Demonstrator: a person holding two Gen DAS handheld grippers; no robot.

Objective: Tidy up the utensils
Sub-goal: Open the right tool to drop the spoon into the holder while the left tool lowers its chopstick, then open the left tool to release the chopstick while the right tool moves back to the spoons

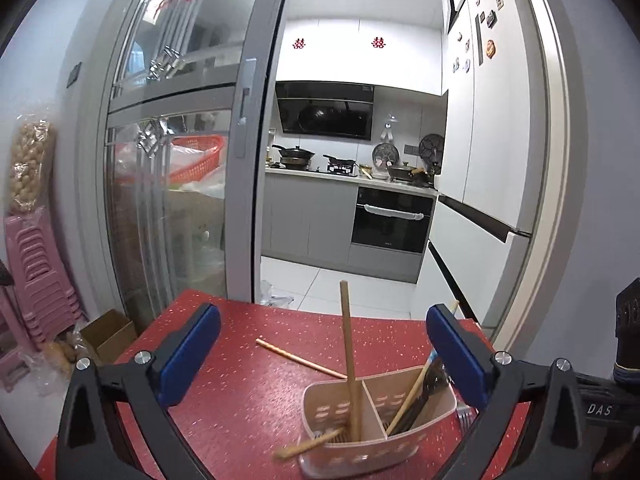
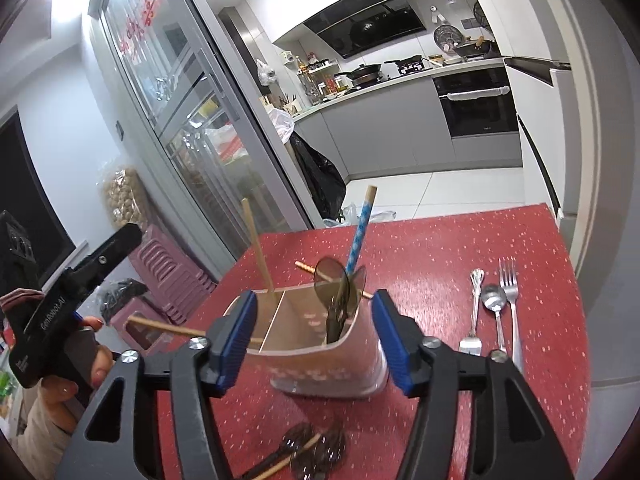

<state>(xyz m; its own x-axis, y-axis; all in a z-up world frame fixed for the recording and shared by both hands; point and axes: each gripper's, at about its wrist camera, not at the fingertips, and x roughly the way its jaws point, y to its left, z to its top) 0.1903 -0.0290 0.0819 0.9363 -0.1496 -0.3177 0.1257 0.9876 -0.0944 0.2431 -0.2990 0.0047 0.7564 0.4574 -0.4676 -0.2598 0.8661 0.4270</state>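
Note:
A pink two-compartment utensil holder (image 1: 376, 436) stands on the red speckled table (image 1: 240, 392). Its left compartment holds an upright wooden chopstick (image 1: 349, 360), and a second chopstick (image 1: 308, 446) leans out over the front rim. In the right compartment are dark translucent spoons (image 2: 340, 292) and a blue-patterned chopstick (image 2: 360, 232). One loose chopstick (image 1: 300, 360) lies behind the holder. My left gripper (image 1: 323, 332) is wide open above the holder with nothing between its pads. My right gripper (image 2: 315, 308) is open, its pads flanking the holder (image 2: 320, 372) without pressing it.
Two metal forks (image 2: 512, 304) and a metal spoon (image 2: 494, 308) lie on the table's right side. Dark spoons with a chopstick (image 2: 312, 448) lie near the front edge. A hand (image 2: 96, 360) is at the left. Pink stools (image 1: 40, 280) and a glass sliding door (image 1: 180, 160) stand beyond.

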